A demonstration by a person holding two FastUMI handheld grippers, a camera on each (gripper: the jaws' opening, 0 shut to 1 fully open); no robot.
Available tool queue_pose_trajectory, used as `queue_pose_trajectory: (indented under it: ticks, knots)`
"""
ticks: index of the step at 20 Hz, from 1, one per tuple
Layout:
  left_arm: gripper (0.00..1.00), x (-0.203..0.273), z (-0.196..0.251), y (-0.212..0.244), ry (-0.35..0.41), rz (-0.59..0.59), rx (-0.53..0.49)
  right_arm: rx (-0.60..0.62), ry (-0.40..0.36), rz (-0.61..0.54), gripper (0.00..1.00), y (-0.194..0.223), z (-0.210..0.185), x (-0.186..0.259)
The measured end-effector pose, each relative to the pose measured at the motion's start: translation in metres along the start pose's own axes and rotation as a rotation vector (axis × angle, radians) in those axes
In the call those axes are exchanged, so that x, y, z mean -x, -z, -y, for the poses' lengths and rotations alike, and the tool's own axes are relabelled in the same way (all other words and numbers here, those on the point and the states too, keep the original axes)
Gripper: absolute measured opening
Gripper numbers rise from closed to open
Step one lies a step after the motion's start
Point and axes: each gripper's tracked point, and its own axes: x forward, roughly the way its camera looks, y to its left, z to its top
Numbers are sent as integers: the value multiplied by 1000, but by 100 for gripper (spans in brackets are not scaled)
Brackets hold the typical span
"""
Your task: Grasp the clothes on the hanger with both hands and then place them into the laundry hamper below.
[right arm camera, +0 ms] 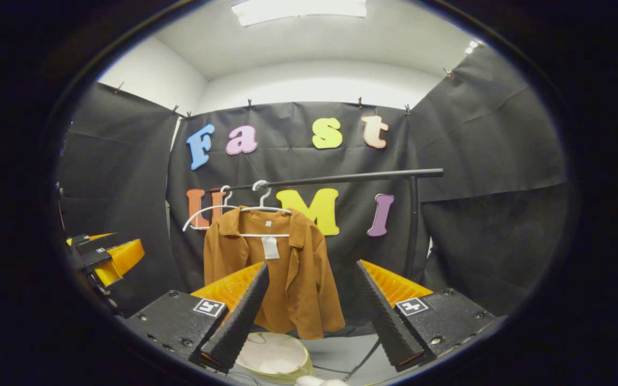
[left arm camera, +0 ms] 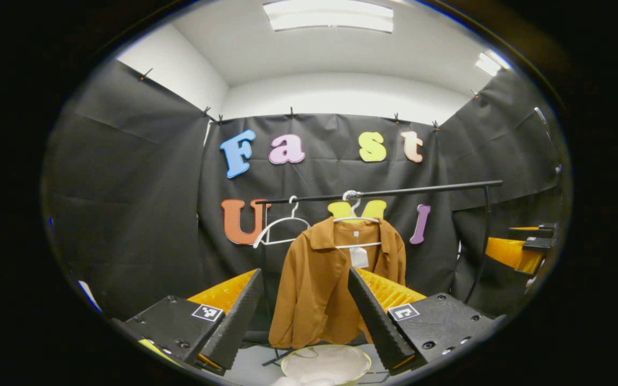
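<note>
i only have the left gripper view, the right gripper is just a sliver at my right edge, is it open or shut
Observer: Open. In the right gripper view the right gripper has its fingers spread wide with nothing between them.
Operator: ok, my own finger covers the jacket's lower right corner, is anything caught there
Observer: No. In the right gripper view that side of the brown jacket hangs loose, and its hem ends near the rim of the laundry hamper.
</note>
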Motion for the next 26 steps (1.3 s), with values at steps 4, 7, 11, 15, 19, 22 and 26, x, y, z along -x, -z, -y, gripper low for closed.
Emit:
queue_pose_trajectory:
  ticks: [4,7,11,15,19,22,26]
  knots:
    - [100,-11,2,11,0,-13,-19,6,-4,-22,100,9,1,-14]
    - [100,-28,9,18,11,-5,-28,2,-22,-45,100,20,-1,-29]
    - [100,-53,24,36,31,-33,6,9,-50,-66,99,34,3,-62]
    - [98,-81,29,54,-10,-57,-32,31,-86,-80,100,50,5,-101]
    - [96,-112,41,73,-31,-72,-55,31,-112,-102,100,63,1,-149]
    - [100,-140,52,82,-44,-70,-55,33,-146,-128,100,73,-3,-187]
    - [97,-179,68,94,-36,-61,-48,25,-189,-150,100,84,-7,-239]
